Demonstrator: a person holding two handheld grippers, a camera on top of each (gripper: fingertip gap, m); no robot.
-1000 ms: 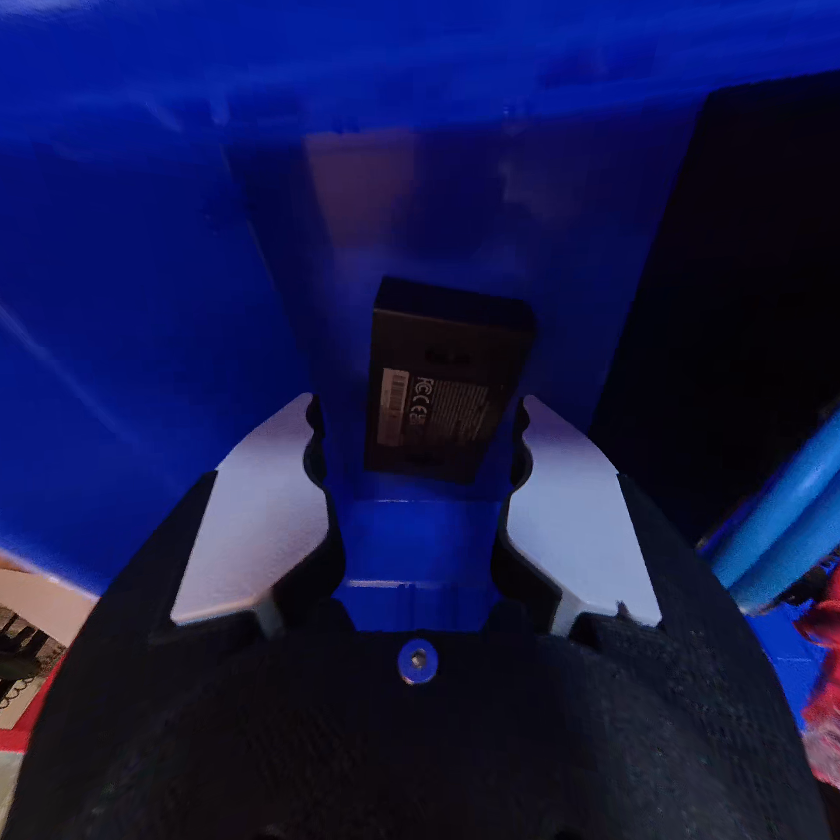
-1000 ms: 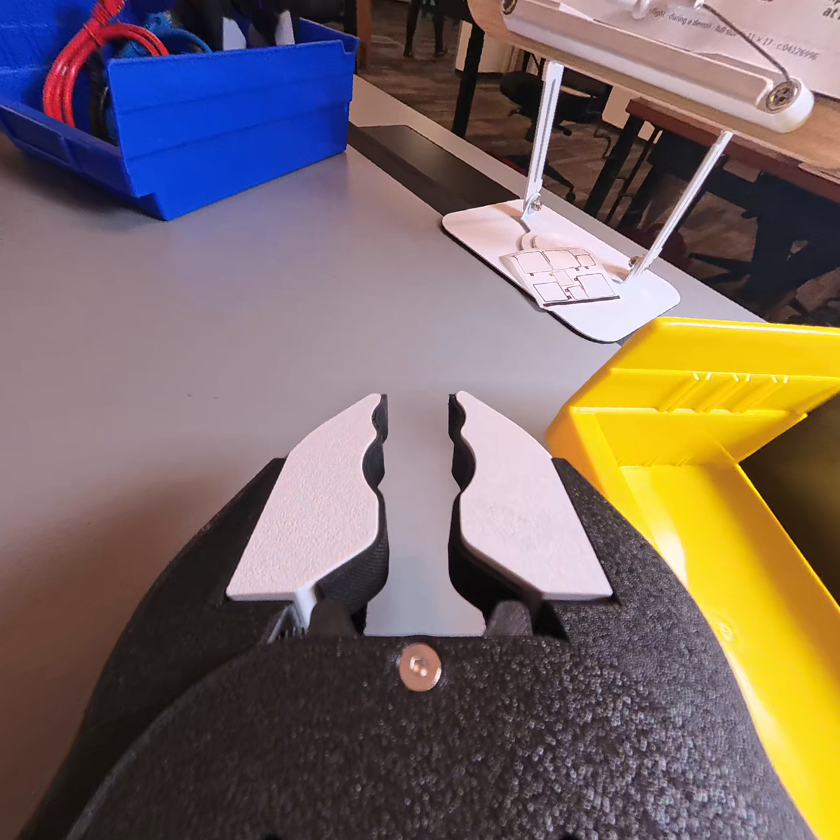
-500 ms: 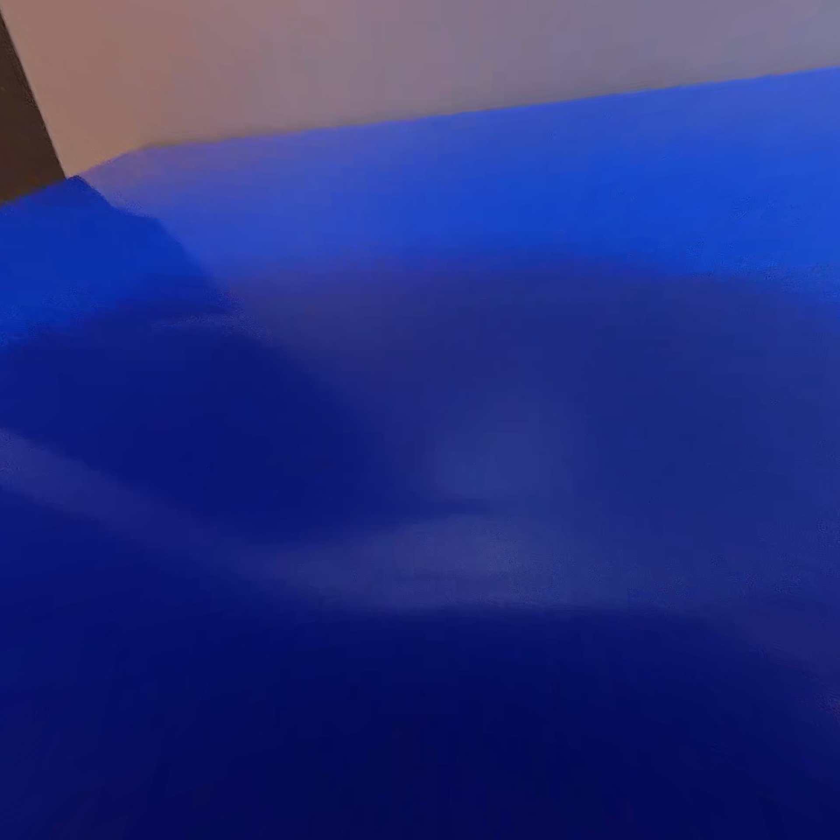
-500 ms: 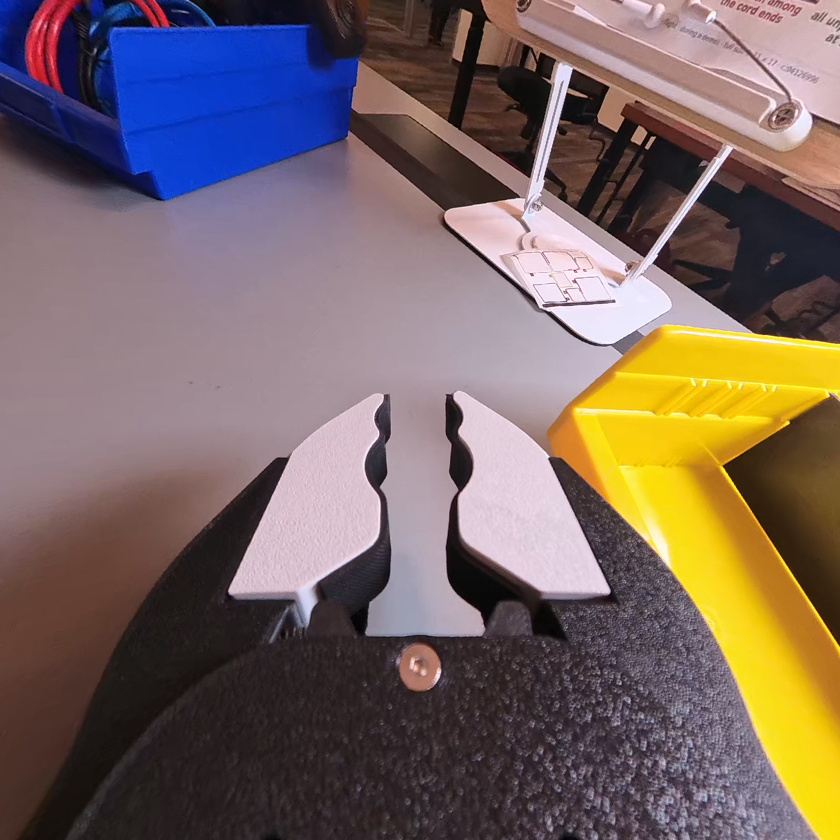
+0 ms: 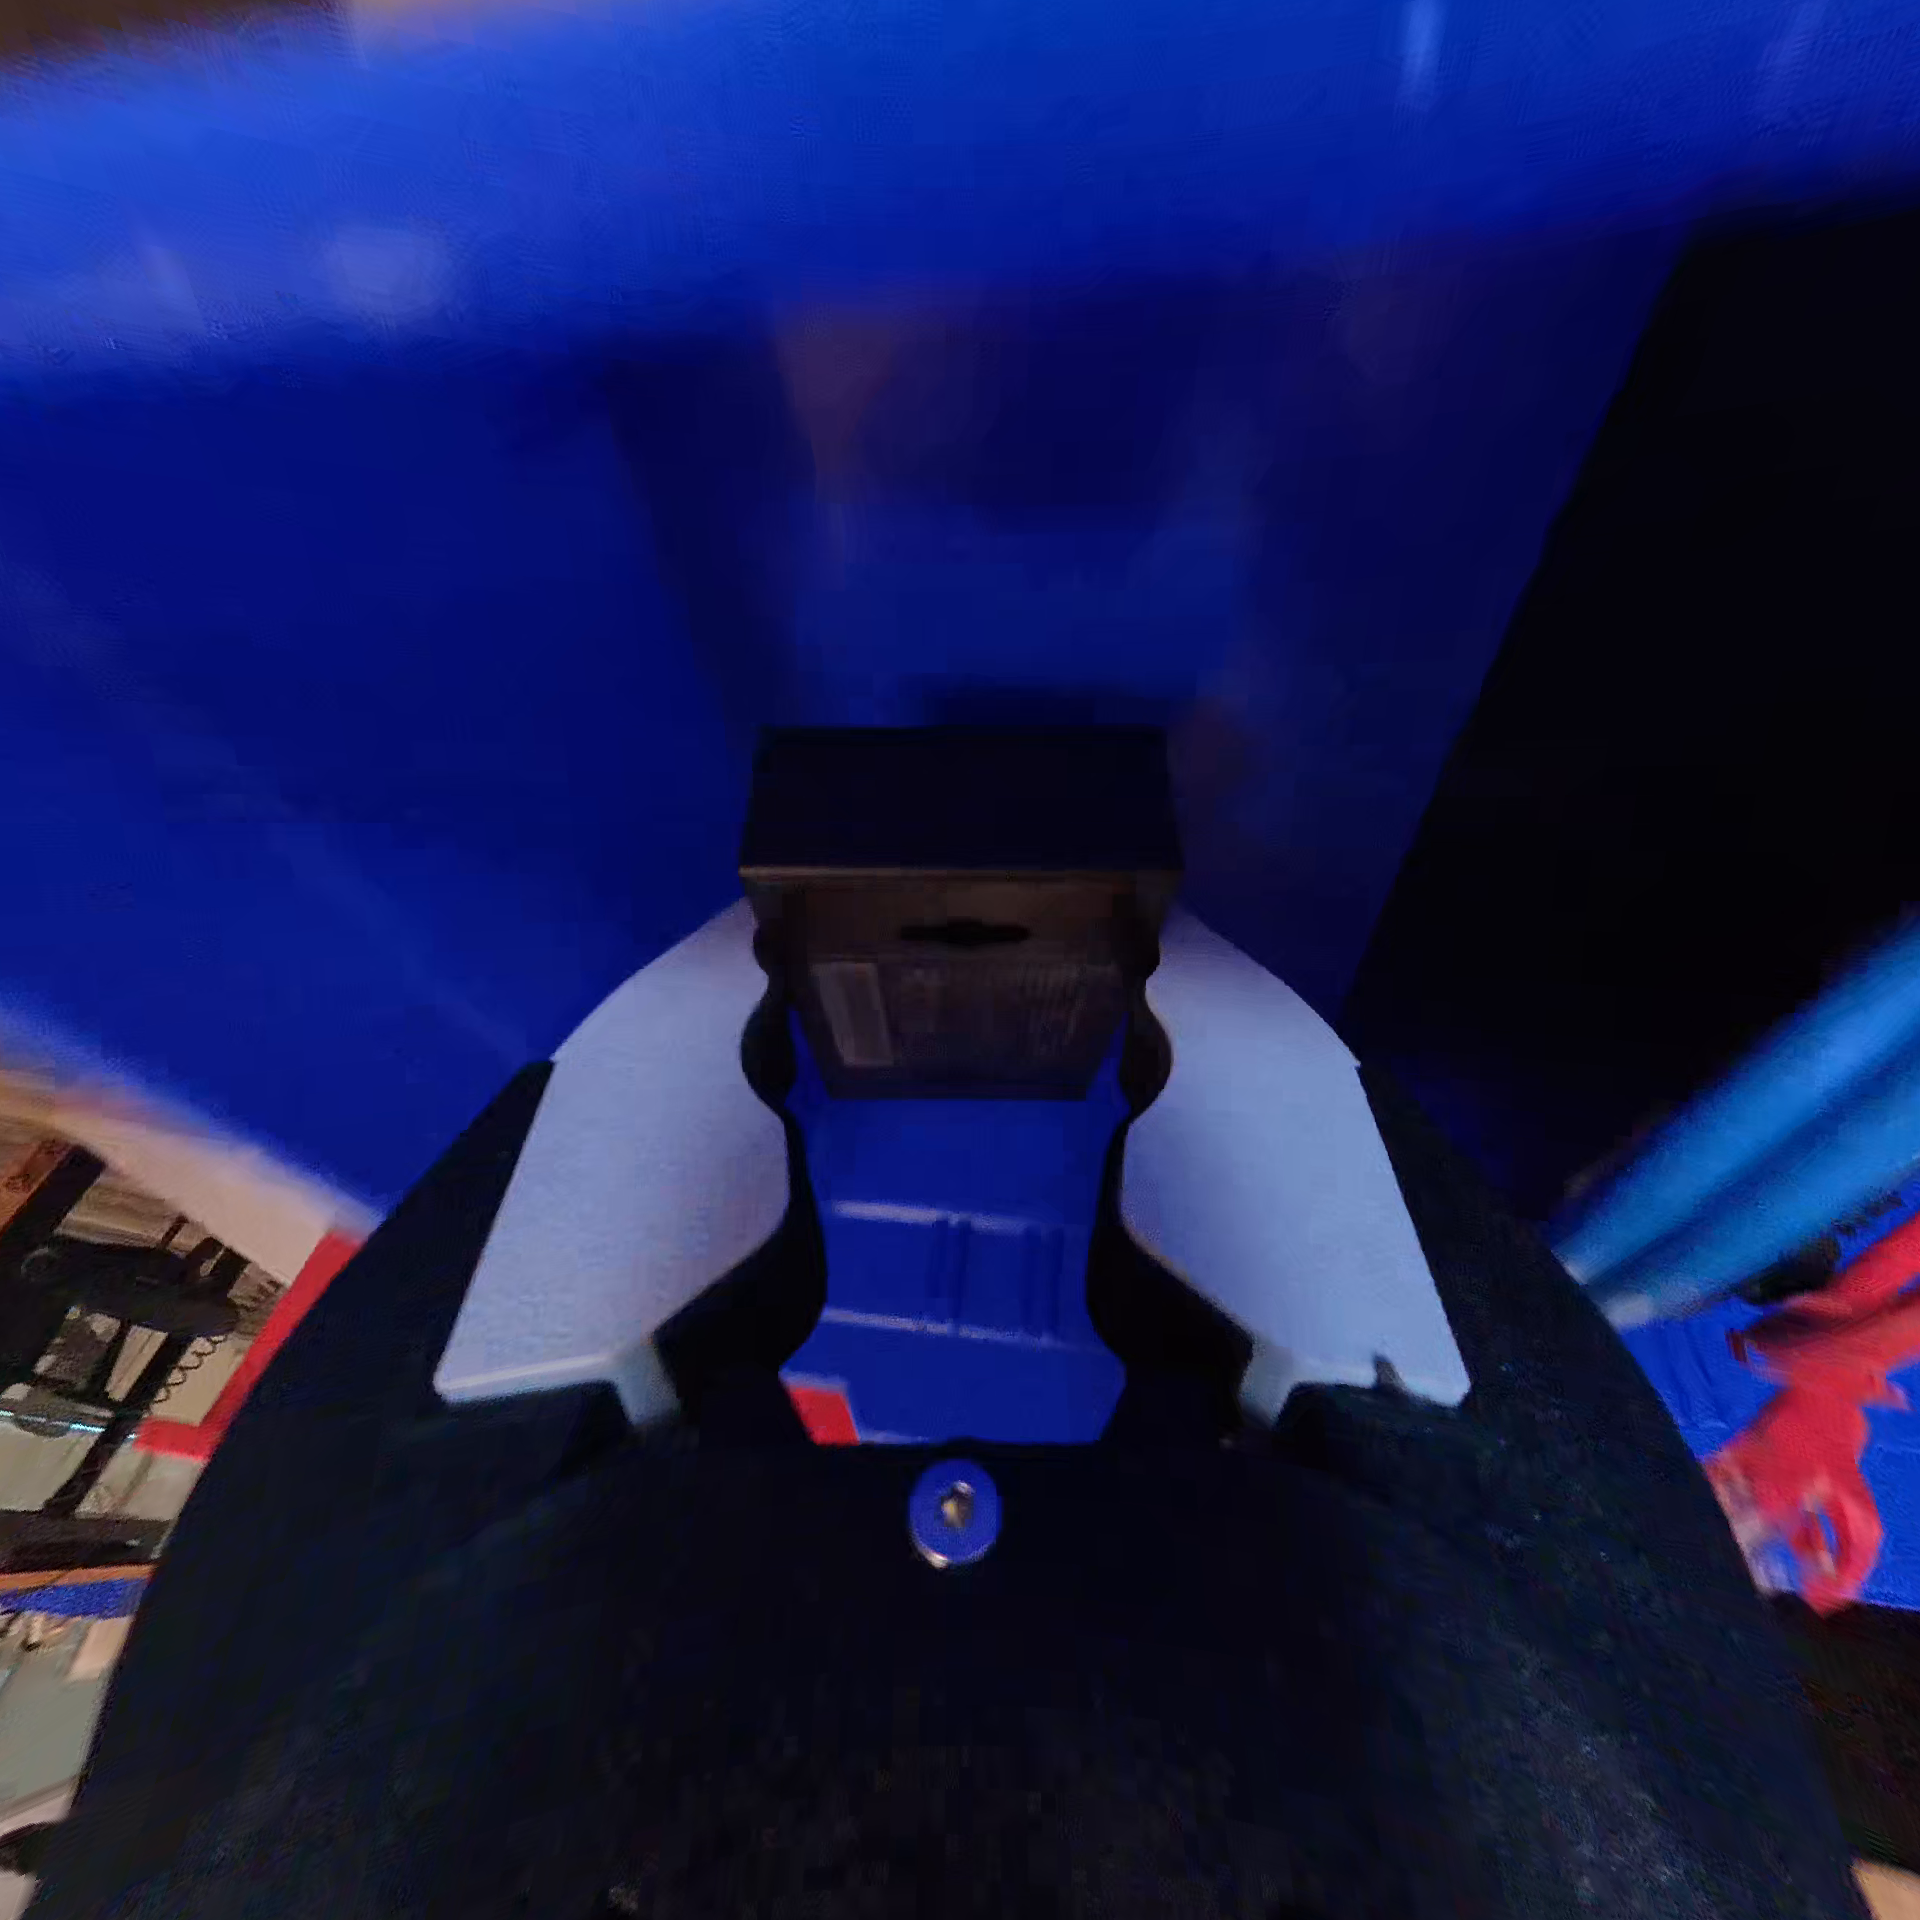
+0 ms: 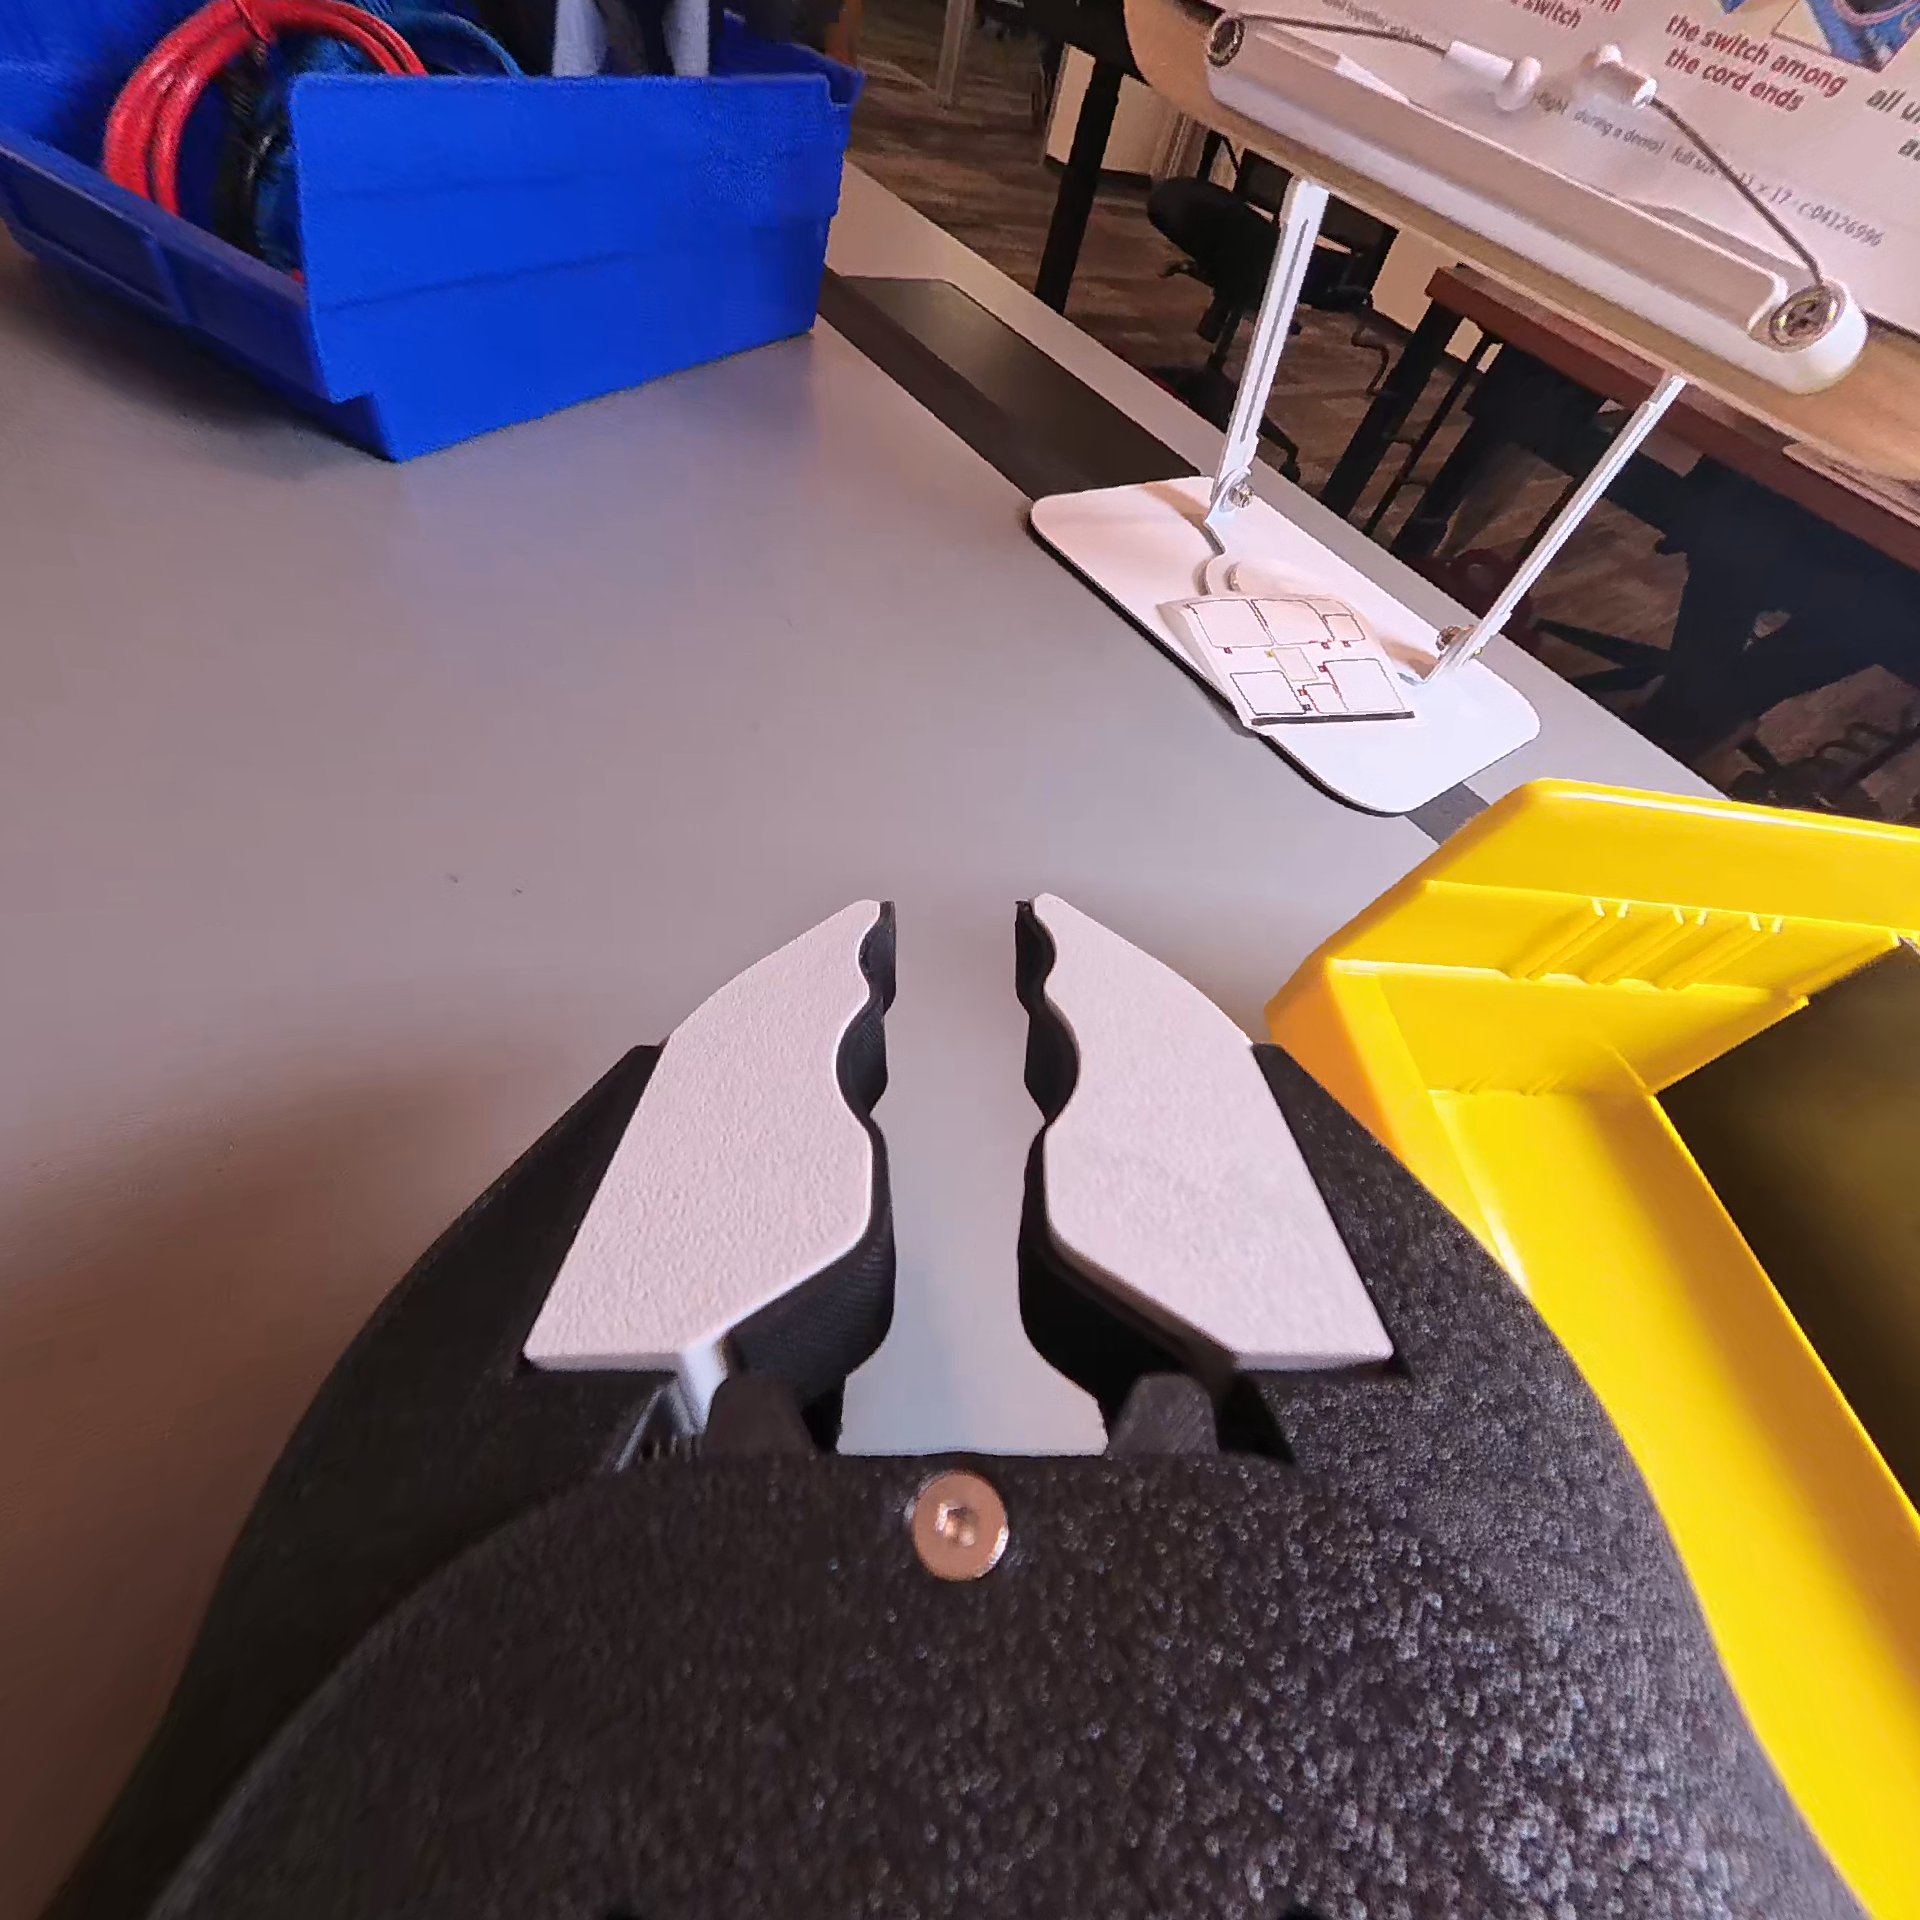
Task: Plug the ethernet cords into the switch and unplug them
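In the left wrist view the black switch (image 5: pixel 956 997) lies inside the blue bin (image 5: pixel 416 623), label side up. My left gripper (image 5: pixel 956 935) has its fingertips pressed against the switch's two sides and is shut on it. Blue cords (image 5: pixel 1766 1122) and a red cord (image 5: pixel 1829 1455) lie at the right, blurred. In the right wrist view my right gripper (image 6: pixel 951 914) hovers over the grey table (image 6: pixel 416 727), empty, its jaws a narrow gap apart. The blue bin (image 6: pixel 561 229) stands at the far left with a red cord coil (image 6: pixel 187 94) in it.
A yellow bin (image 6: pixel 1558 1039) sits close on the right of my right gripper. A white stand (image 6: pixel 1143 540) with thin legs holds a board over the table's far right edge. Chairs and desks lie beyond.
My left gripper moved forward in the blue bin and closed on the switch, which was ahead of its open fingers. My right gripper has barely moved.
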